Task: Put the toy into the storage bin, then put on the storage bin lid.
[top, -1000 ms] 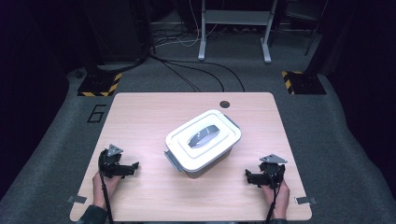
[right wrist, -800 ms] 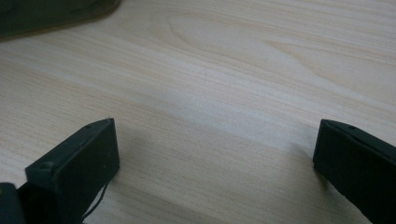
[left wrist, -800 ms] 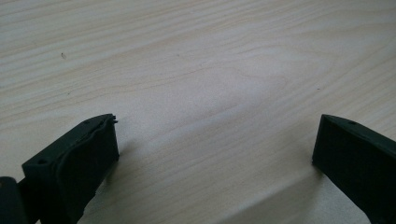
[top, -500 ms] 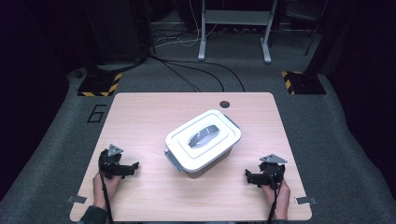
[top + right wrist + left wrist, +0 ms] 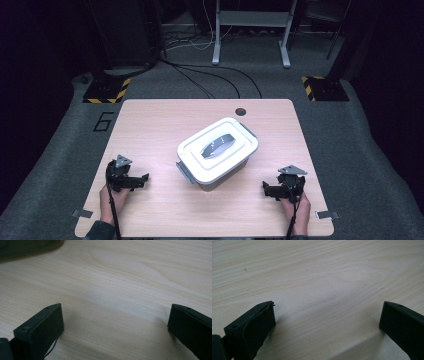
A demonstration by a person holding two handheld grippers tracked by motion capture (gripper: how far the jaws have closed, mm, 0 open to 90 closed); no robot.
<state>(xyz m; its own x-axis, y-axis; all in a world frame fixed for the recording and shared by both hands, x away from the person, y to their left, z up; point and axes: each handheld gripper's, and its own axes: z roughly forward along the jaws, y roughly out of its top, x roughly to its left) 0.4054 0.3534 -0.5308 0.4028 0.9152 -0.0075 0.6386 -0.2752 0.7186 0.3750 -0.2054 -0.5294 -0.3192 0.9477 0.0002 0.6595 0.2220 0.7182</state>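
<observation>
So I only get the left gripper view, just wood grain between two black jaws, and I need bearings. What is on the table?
Observer: A white lidded storage box sits mid-table, set at an angle.
Operator: Where is my tool relative to it?
Observer: The left tool rests on the table to the box's left, apart from it.
Operator: And the other one?
Observer: The right tool rests to the box's right, jaws wide apart in the right gripper view.

Black two-jaw left tool (image 5: 141,179), right tool (image 5: 268,190), grey three-cornered plates, trailing cables
</observation>
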